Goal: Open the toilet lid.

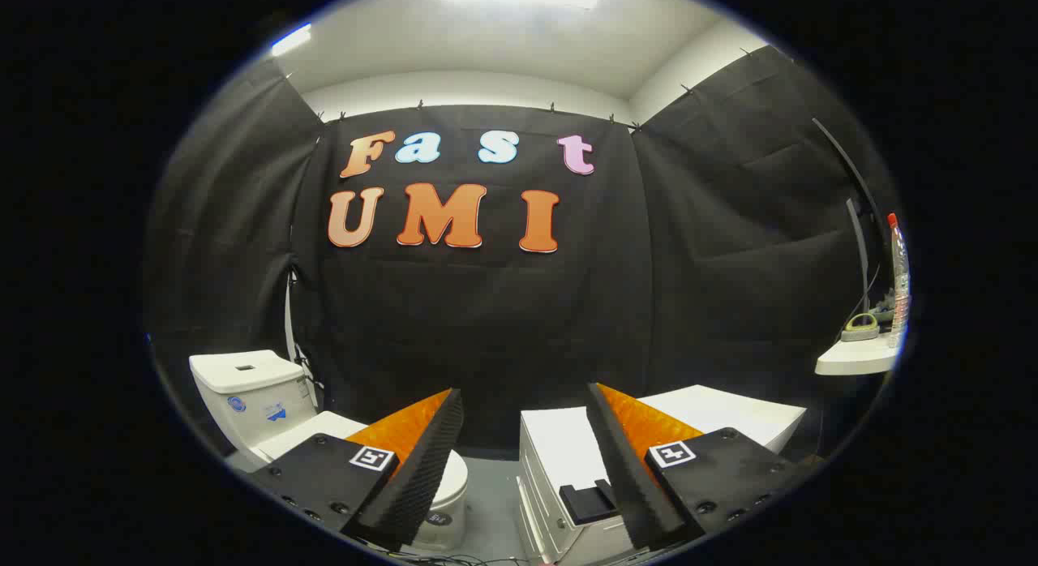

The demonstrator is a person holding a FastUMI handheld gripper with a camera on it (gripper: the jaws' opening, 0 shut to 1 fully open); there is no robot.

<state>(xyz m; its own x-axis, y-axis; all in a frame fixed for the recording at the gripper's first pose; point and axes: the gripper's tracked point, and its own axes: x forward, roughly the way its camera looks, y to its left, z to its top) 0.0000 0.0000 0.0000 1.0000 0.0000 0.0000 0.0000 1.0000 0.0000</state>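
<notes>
Black-draped booth, jaws spread and empty, gripper point(523, 436) high above toilet point(268, 404) at its left finger; closed lid point(450, 469) likely stiff, light, hinged: lift by front rim.

A staged recording booth dressed as a bathroom: black cloth walls point(486, 323) hang clipped below a white ceiling, a toilet point(268, 412) stands ahead-left of the gripper, a white cabinet point(568, 452) ahead-right, a shelf point(855, 357) with 1 bottle point(898, 282) farther right.

White toilet lid point(324, 432) down flat on its bowl, below the tank, partly behind the left finger.
</notes>
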